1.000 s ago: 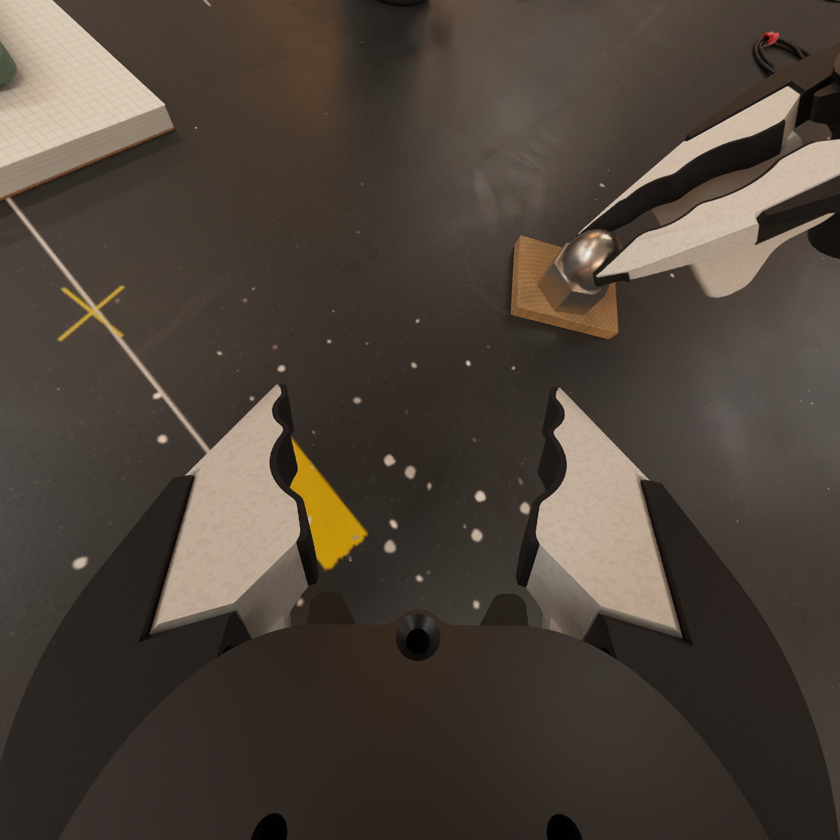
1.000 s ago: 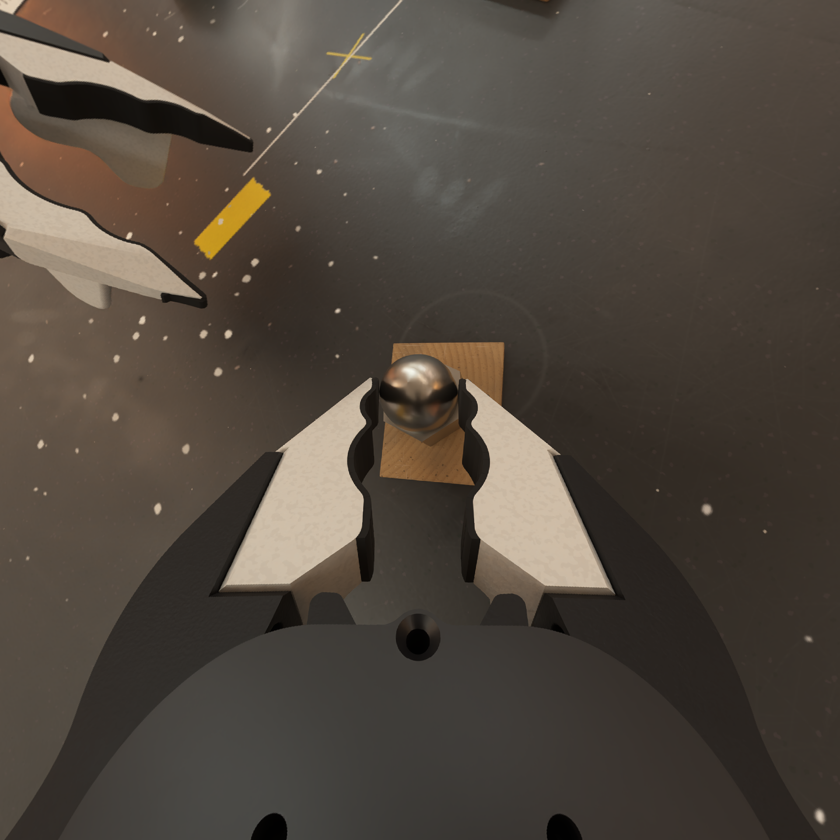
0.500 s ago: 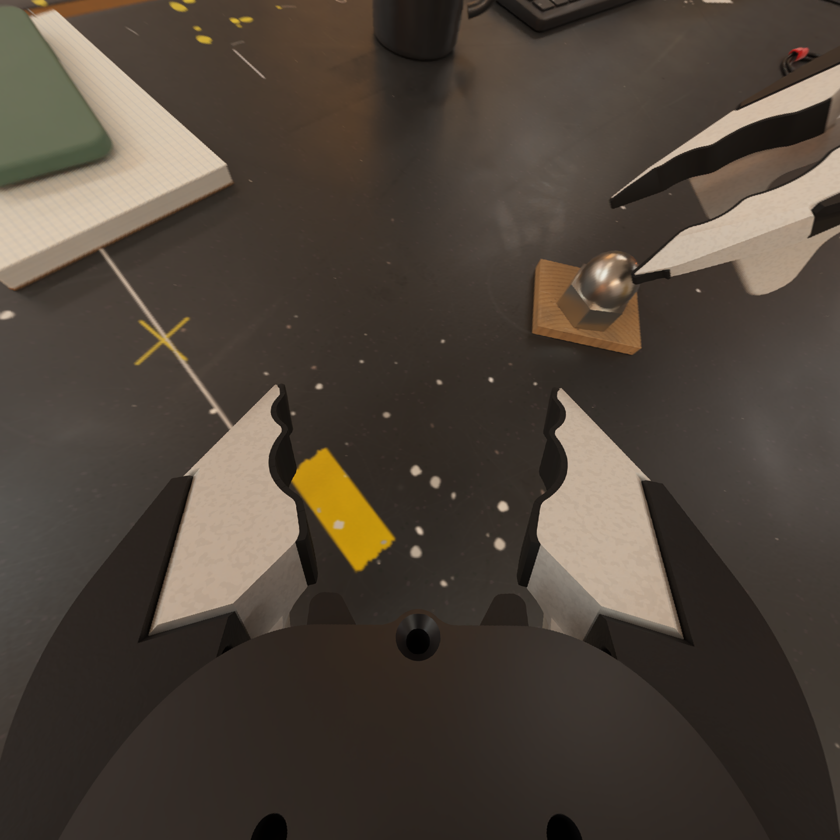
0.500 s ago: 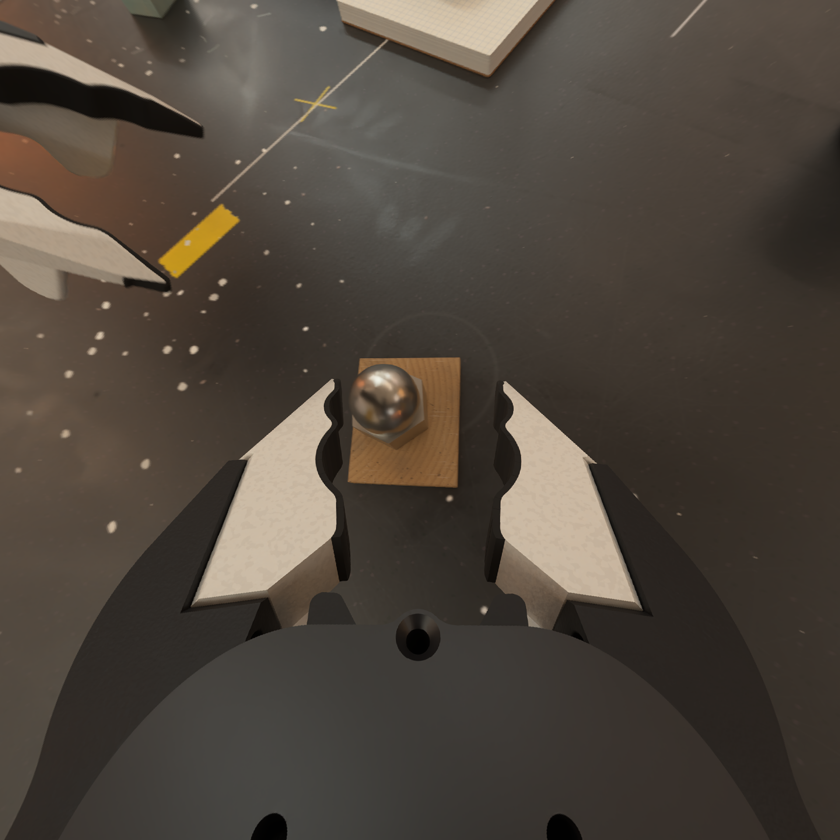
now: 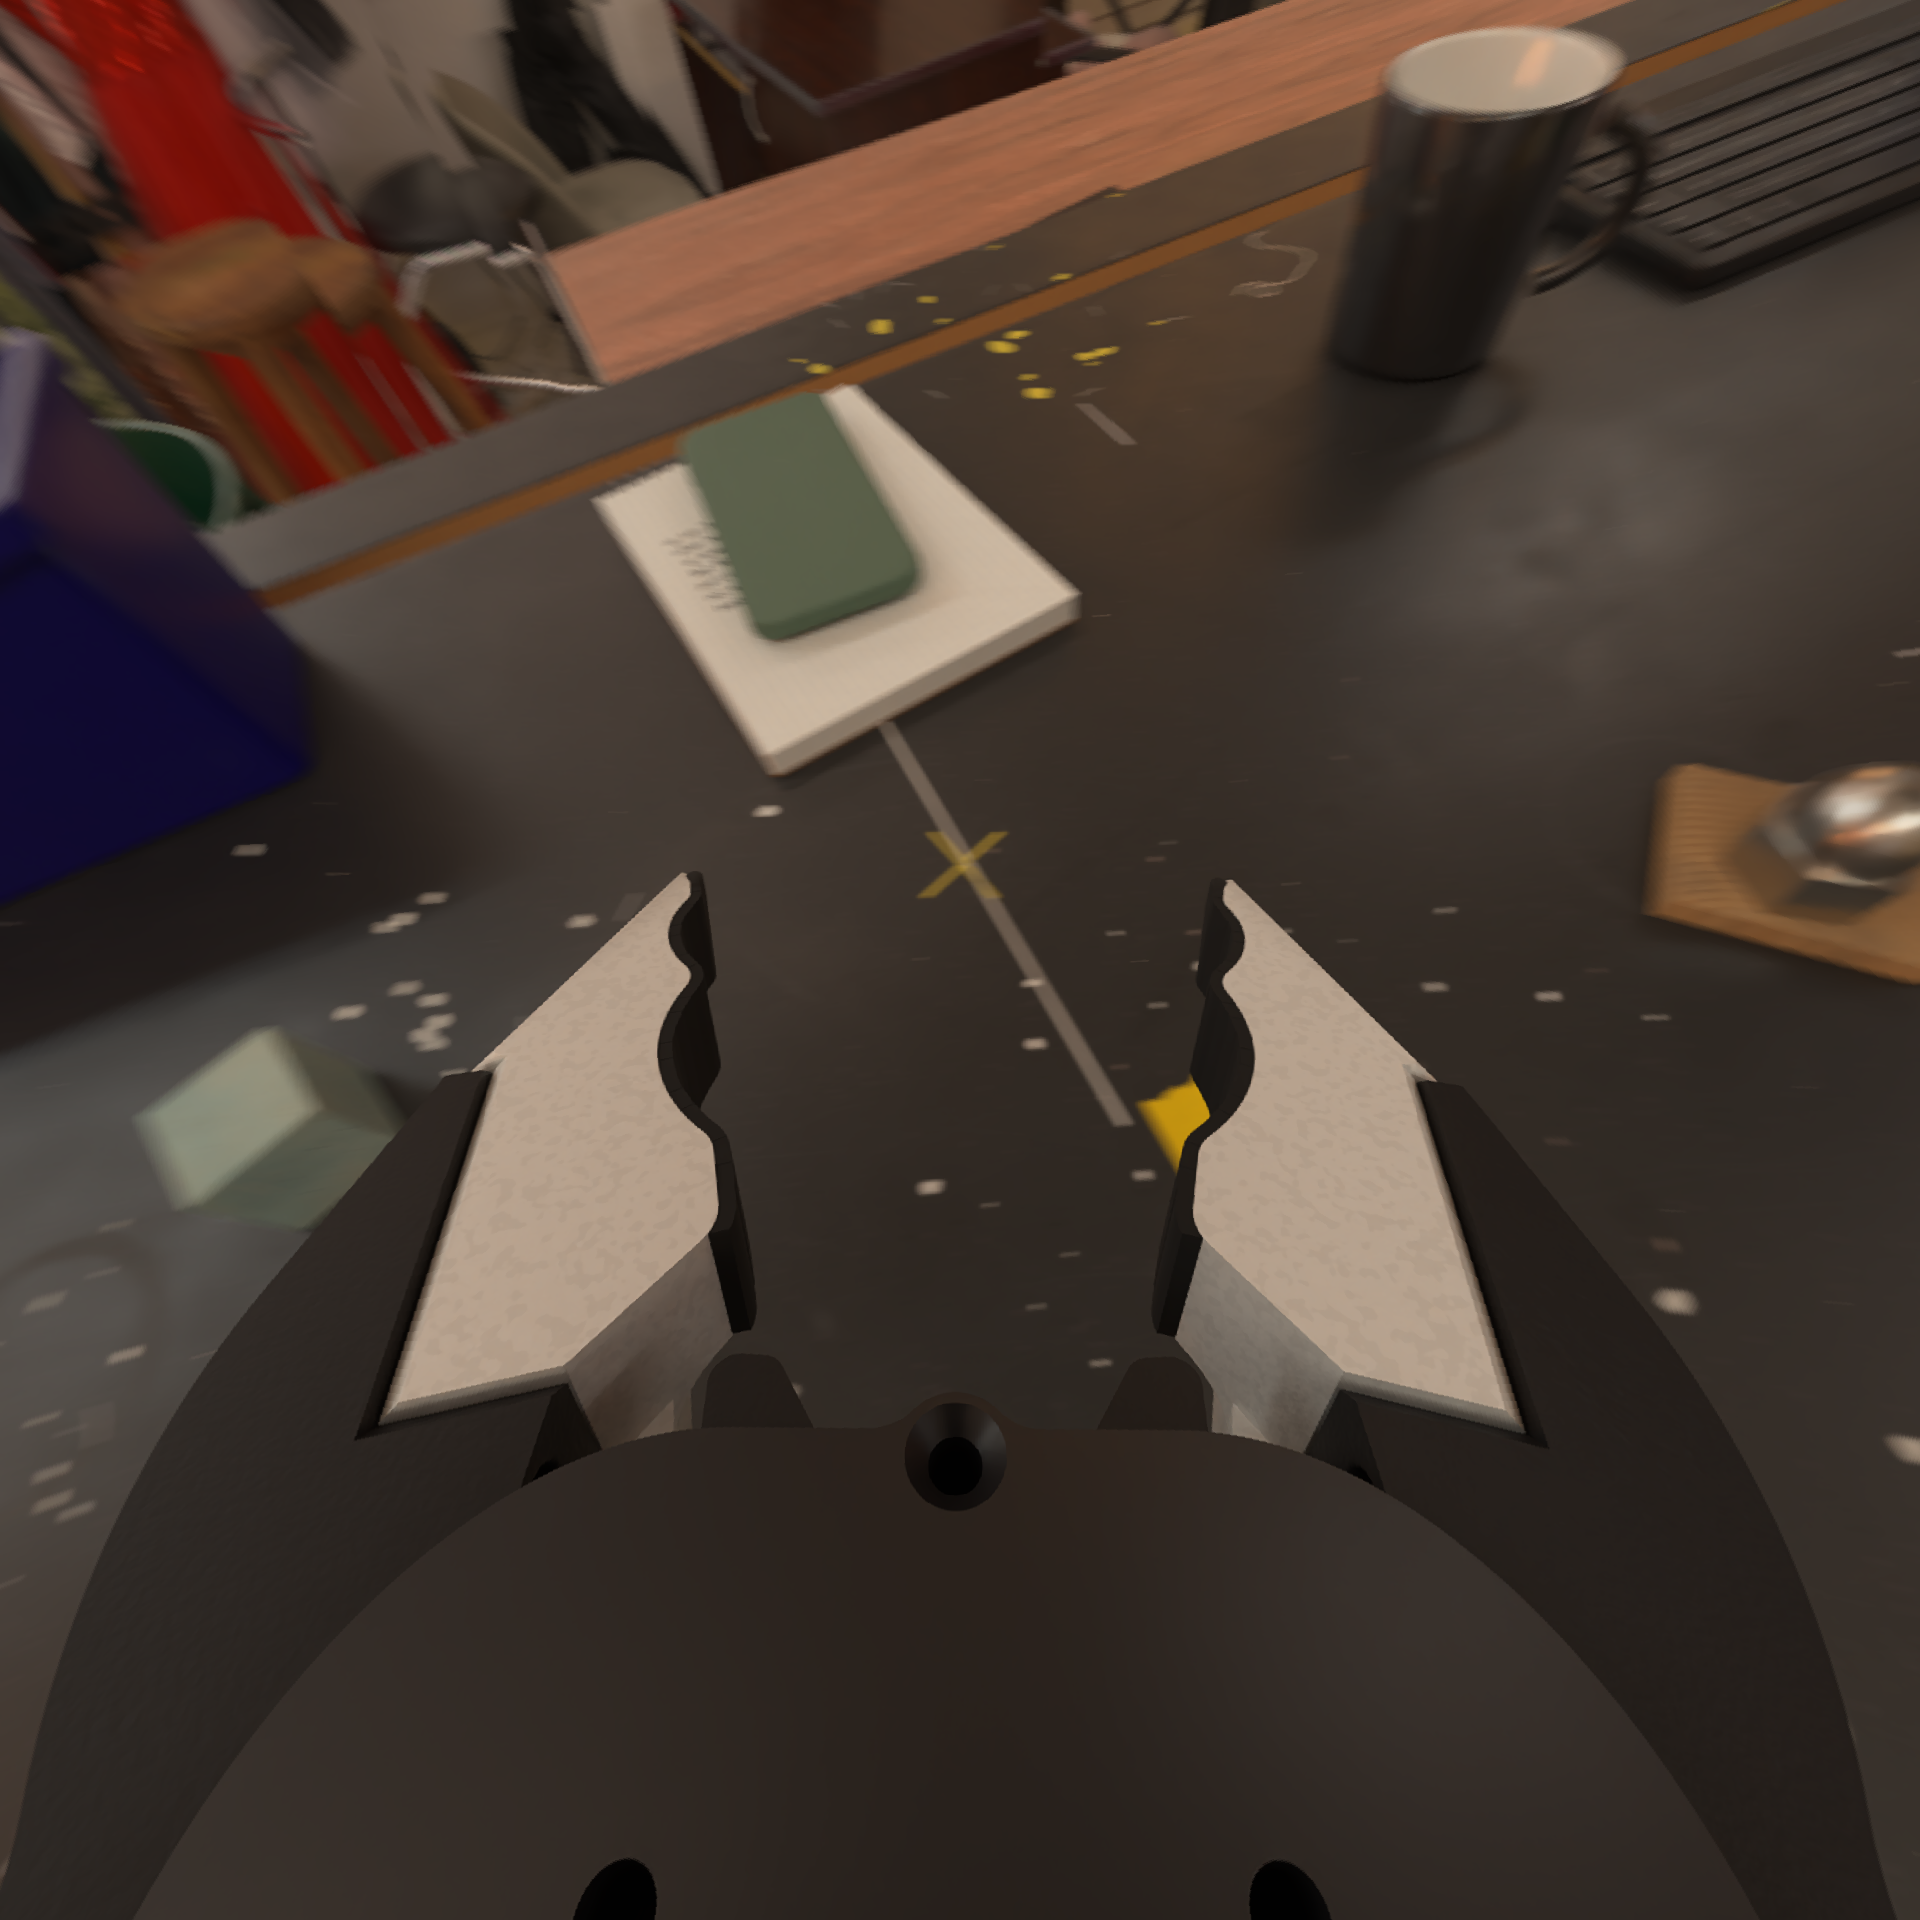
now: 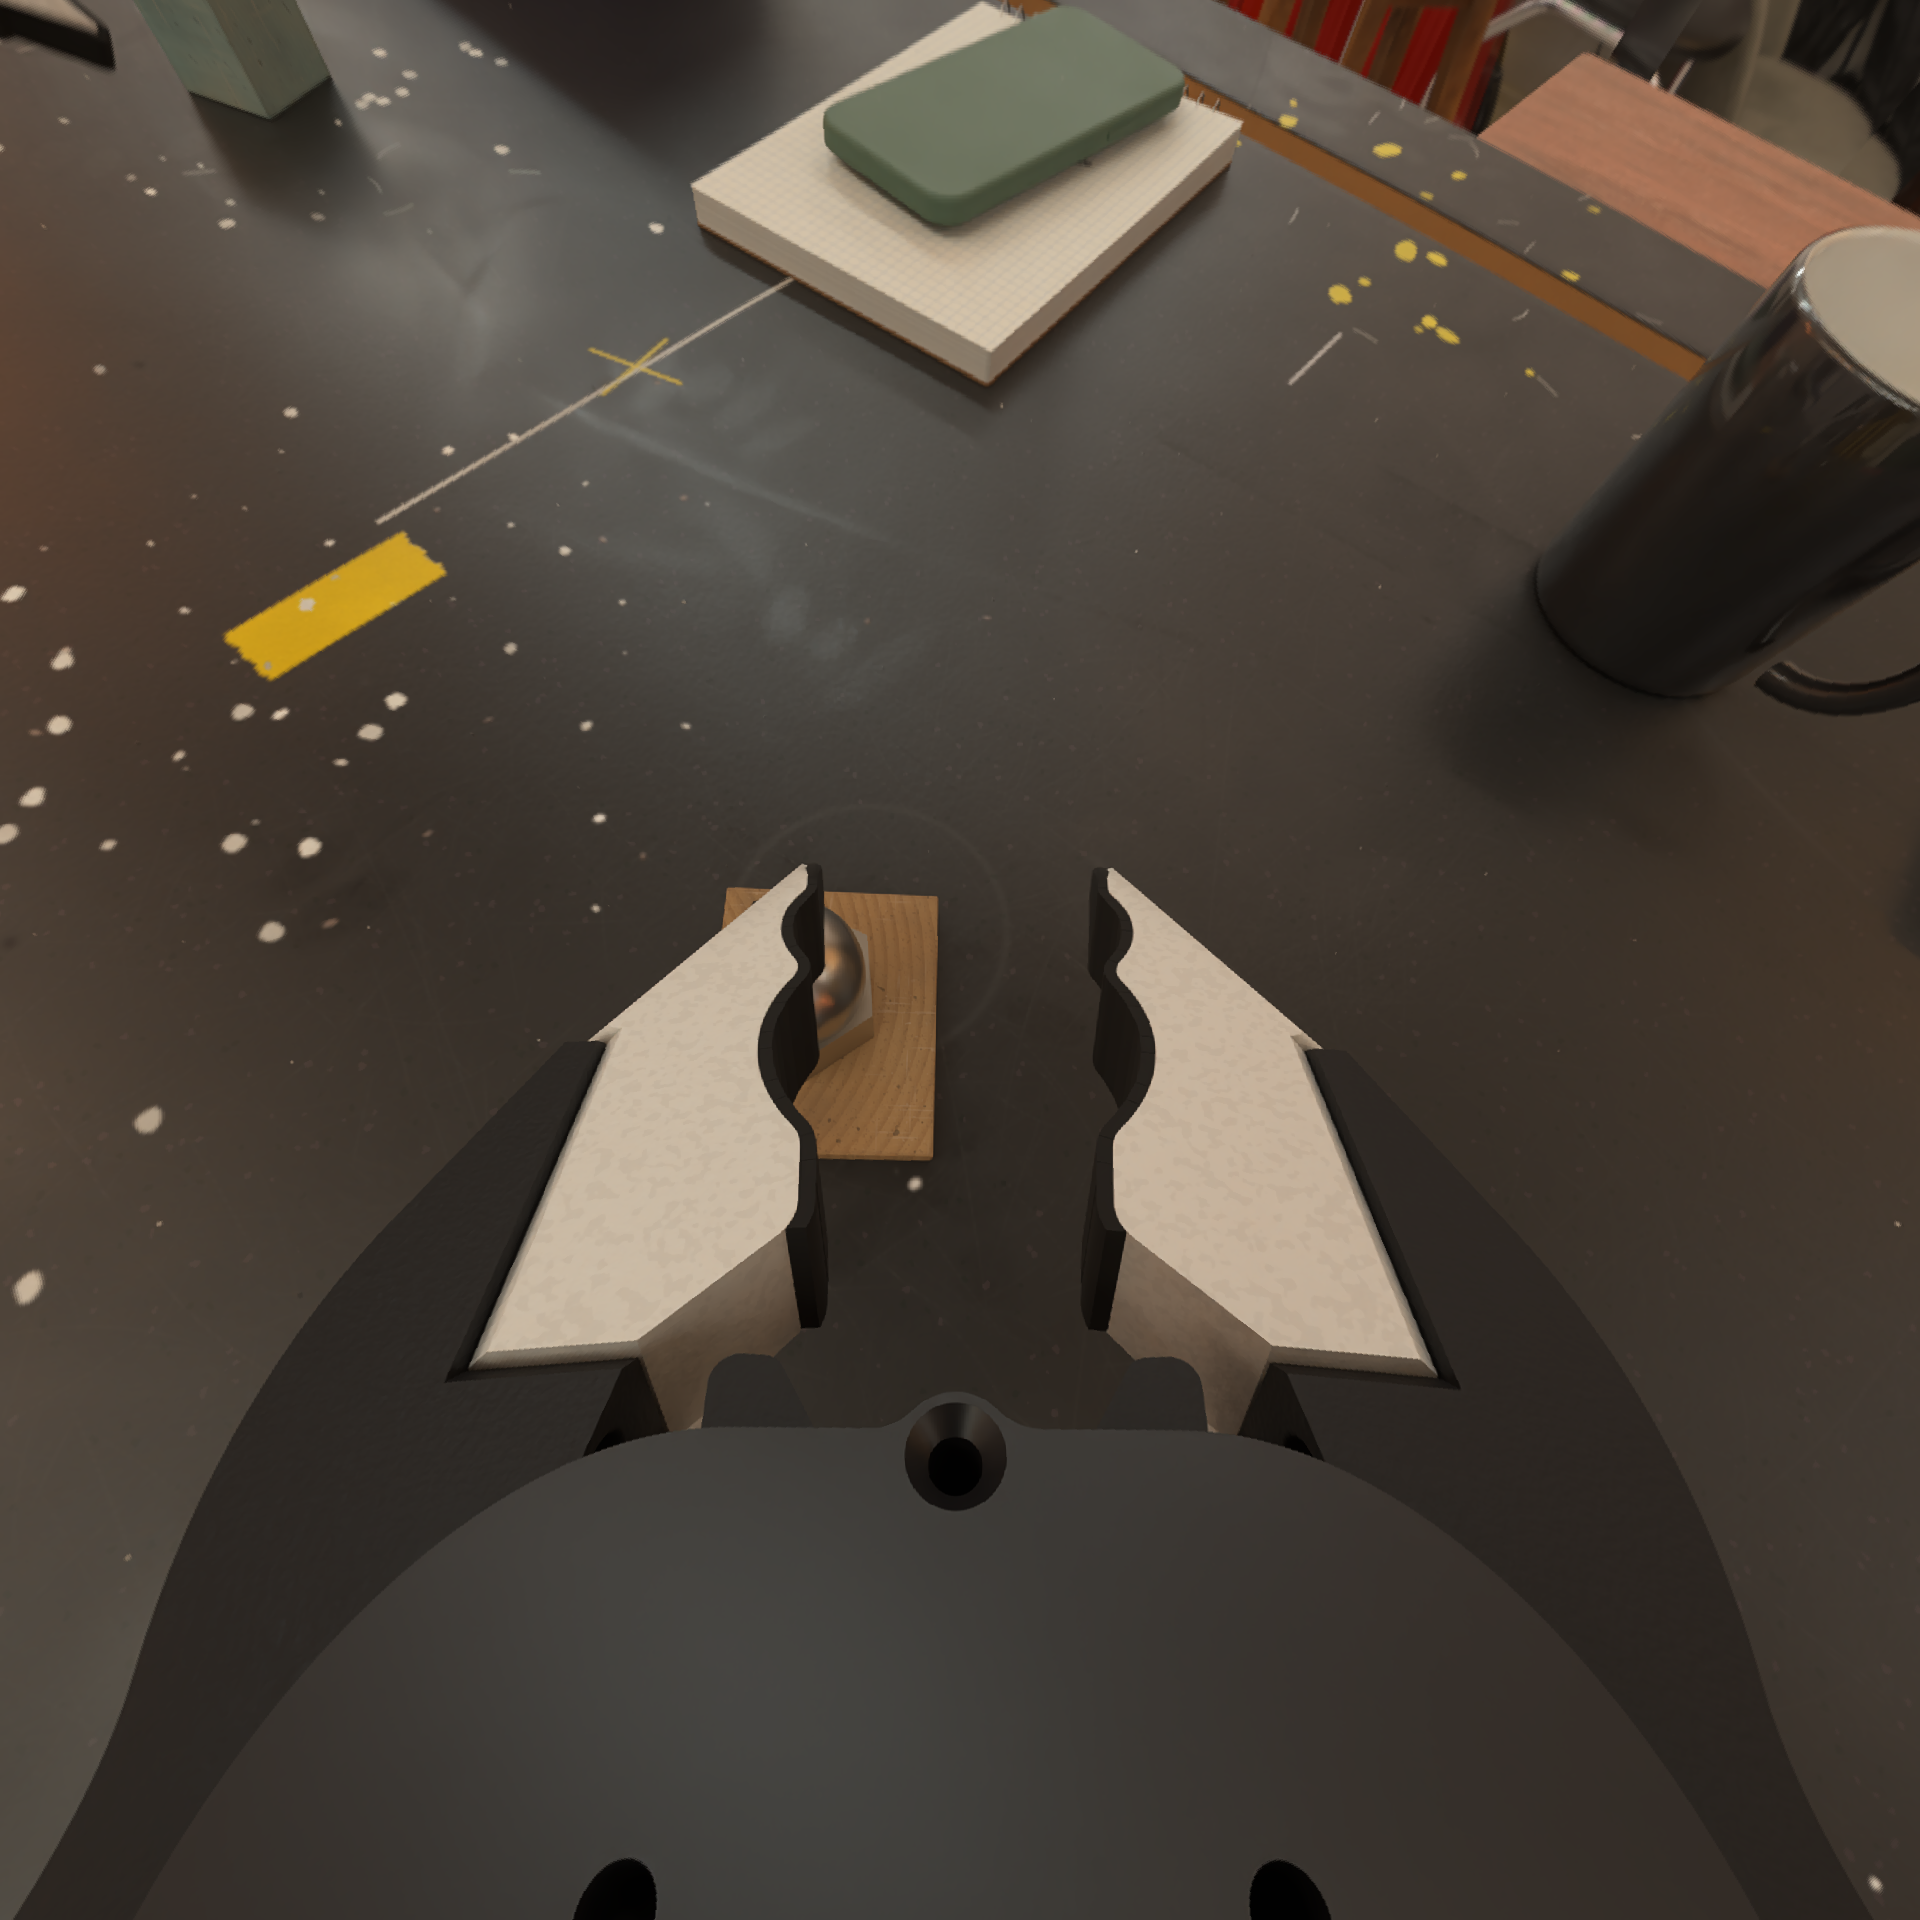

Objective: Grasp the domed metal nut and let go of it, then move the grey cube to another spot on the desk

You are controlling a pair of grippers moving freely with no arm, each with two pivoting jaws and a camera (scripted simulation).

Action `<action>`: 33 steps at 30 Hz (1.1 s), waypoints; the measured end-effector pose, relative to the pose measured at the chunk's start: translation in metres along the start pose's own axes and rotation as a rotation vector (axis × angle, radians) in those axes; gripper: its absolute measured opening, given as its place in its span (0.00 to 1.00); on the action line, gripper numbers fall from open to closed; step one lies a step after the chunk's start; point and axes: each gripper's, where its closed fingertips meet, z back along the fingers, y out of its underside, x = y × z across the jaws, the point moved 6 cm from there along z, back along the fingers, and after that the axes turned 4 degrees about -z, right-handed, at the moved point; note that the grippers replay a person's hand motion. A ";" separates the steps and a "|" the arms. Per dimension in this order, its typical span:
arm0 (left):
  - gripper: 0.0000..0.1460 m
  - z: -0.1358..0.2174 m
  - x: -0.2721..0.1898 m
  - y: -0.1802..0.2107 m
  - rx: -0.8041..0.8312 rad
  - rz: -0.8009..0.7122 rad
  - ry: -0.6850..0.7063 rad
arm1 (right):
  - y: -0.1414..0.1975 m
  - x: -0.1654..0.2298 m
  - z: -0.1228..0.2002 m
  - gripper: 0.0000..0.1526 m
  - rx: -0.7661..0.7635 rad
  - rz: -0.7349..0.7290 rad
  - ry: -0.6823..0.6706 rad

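The domed metal nut (image 6: 844,987) stands on a small wooden block (image 6: 894,1081) on the dark desk. My right gripper (image 6: 956,894) is open above it, and its left finger hides part of the nut. The nut also shows at the right edge of the left wrist view (image 5: 1844,842), blurred. The grey cube (image 5: 260,1127) lies on the desk, low at the left of my left gripper (image 5: 956,894), which is open and empty. The cube also shows at the top left of the right wrist view (image 6: 234,47).
A white notepad (image 6: 997,270) with a green phone (image 6: 997,109) on it lies at the back. A dark mug (image 6: 1756,499) stands at the right. A yellow tape strip (image 6: 332,603) and a yellow cross (image 5: 961,862) mark the desk. A blue box (image 5: 114,675) stands at the left.
My right gripper has opened, let go of the nut and risen, drifting right. My left gripper has swung left and tilted up, so the cube has come into its view.
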 end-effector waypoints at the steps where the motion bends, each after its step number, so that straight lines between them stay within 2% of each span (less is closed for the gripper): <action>1: 0.62 0.003 0.013 0.001 0.004 -0.024 -0.043 | -0.001 0.001 0.001 0.32 -0.007 0.002 0.001; 5: 0.50 0.020 0.074 0.009 0.009 -0.042 -0.141 | -0.005 0.006 0.003 0.29 -0.030 0.017 -0.003; 9: 0.46 0.031 0.133 0.027 0.119 -0.158 -0.207 | -0.005 0.010 0.000 0.29 -0.027 0.020 -0.027; 12: 0.46 0.027 0.160 0.038 0.250 -0.217 -0.152 | -0.005 0.011 -0.002 0.29 -0.027 0.014 -0.038; 22: 0.44 -0.027 0.202 0.060 0.597 -0.706 0.148 | -0.002 0.010 -0.003 0.28 -0.024 -0.009 -0.060; 28: 0.41 -0.050 0.208 0.075 0.732 -0.735 0.332 | -0.001 0.008 -0.005 0.28 -0.023 -0.029 -0.074; 30: 0.35 -0.056 0.210 0.081 0.807 -0.742 0.345 | -0.001 0.008 -0.006 0.28 -0.024 -0.033 -0.081; 33: 0.33 -0.063 0.213 0.086 0.866 -0.723 0.354 | -0.001 0.008 -0.006 0.28 -0.026 -0.034 -0.086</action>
